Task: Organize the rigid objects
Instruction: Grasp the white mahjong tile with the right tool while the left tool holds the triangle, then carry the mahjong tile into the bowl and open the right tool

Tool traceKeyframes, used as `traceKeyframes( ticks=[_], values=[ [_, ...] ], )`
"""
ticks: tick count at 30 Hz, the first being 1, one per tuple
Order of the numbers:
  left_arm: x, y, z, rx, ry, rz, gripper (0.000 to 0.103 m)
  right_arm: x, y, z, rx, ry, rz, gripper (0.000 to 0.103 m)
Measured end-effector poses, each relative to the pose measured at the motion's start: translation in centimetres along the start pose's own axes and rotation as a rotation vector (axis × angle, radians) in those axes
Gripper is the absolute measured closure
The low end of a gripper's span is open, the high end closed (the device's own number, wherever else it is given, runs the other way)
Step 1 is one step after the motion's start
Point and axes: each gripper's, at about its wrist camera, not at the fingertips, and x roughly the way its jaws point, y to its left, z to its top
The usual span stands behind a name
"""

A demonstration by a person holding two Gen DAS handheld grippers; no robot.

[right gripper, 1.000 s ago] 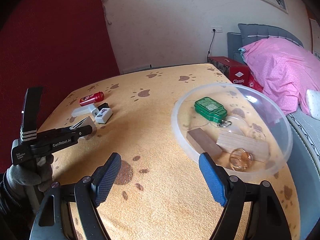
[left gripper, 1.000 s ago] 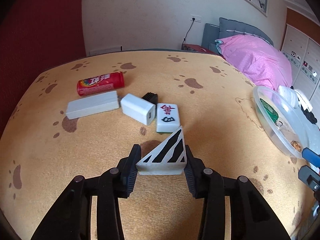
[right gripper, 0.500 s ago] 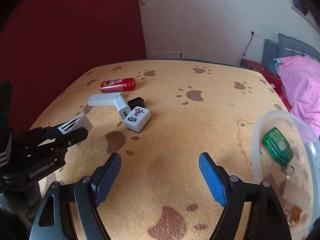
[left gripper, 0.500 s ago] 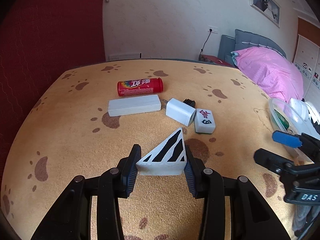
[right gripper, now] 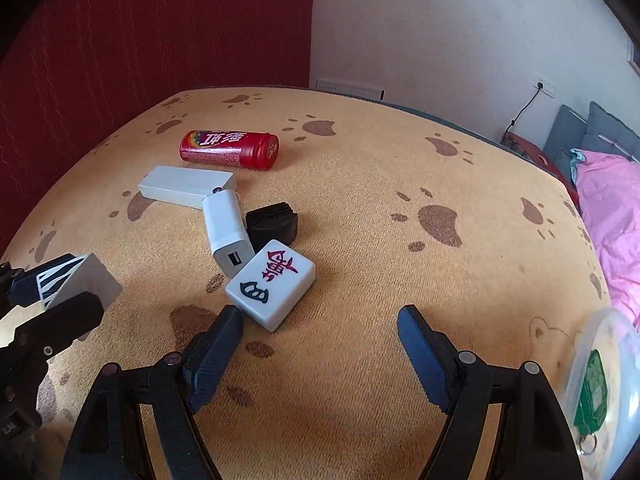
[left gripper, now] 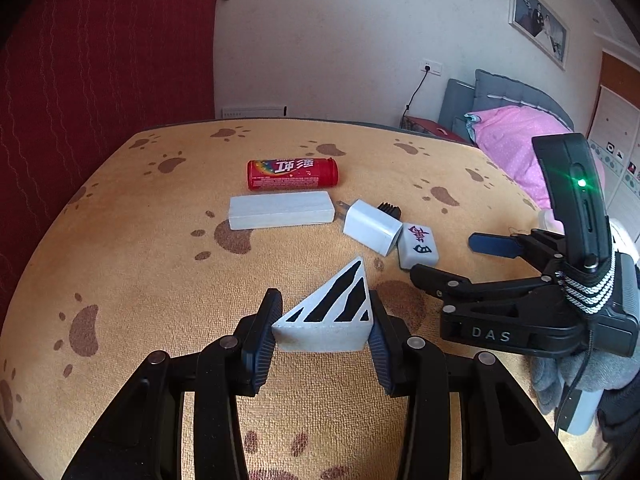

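- The left gripper (left gripper: 323, 330) pinches a striped wedge block (left gripper: 330, 322) between its pads at lower centre of the left wrist view; the block also shows at the left edge of the right wrist view, apparently raised off the cloth.
- The right gripper (right gripper: 320, 332) is spread wide and empty, its left fingertip just beside the mahjong tile (right gripper: 271, 283) at centre frame.
- The tile looks hard, glossy and fairly dense, so likely slippery; a hold across its two long flat sides seems safest.
- The white charger (right gripper: 227, 237) touches the tile's far corner, so closing on the tile may nudge it.
- Further up the frame lie a black cap (right gripper: 273, 225), a grey bar (right gripper: 186, 186) and a red tube (right gripper: 229, 149), which would probably roll.
- The clear bowl (right gripper: 576, 364) at lower right already holds a green fob; it is likely the destination.
- The wedge's sloped faces could let it squirt out, so the flat sides are the better hold.
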Motion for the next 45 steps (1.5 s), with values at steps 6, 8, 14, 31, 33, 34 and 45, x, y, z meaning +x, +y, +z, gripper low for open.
traceKeyframes(
  ticks=[6,8,14,31,33,34,45],
  values=[
    [0.2,0.3,0.0,-0.013,0.007,-0.001,0.06,0.5,0.5,1.0,-0.024,-0.004,0.029,0.03],
    [0.2,0.3,0.0,-0.013,0.01,-0.001,0.06,0.6,0.7,1.2,-0.027,-0.005,0.045,0.035],
    [0.3,0.3,-0.1,-0.016,0.015,-0.001,0.06,0.8,1.0,1.6,-0.025,-0.014,0.07,0.048],
    [0.2,0.4,-0.1,-0.021,0.016,-0.012,0.06,-1.7,0.6,-1.3,0.063,-0.014,0.113,0.057],
    [0.1,0.3,-0.1,-0.02,0.017,-0.014,0.06,-2.3,0.3,-1.9,0.088,-0.016,0.121,0.057],
    [0.1,0.3,-0.1,-0.019,0.017,-0.015,0.06,-2.7,0.1,-2.2,0.102,-0.017,0.127,0.057],
    [-0.1,-0.4,-0.3,-0.001,0.017,-0.025,0.06,-6.5,-0.8,-4.9,0.183,-0.062,0.138,0.057]
  ],
)
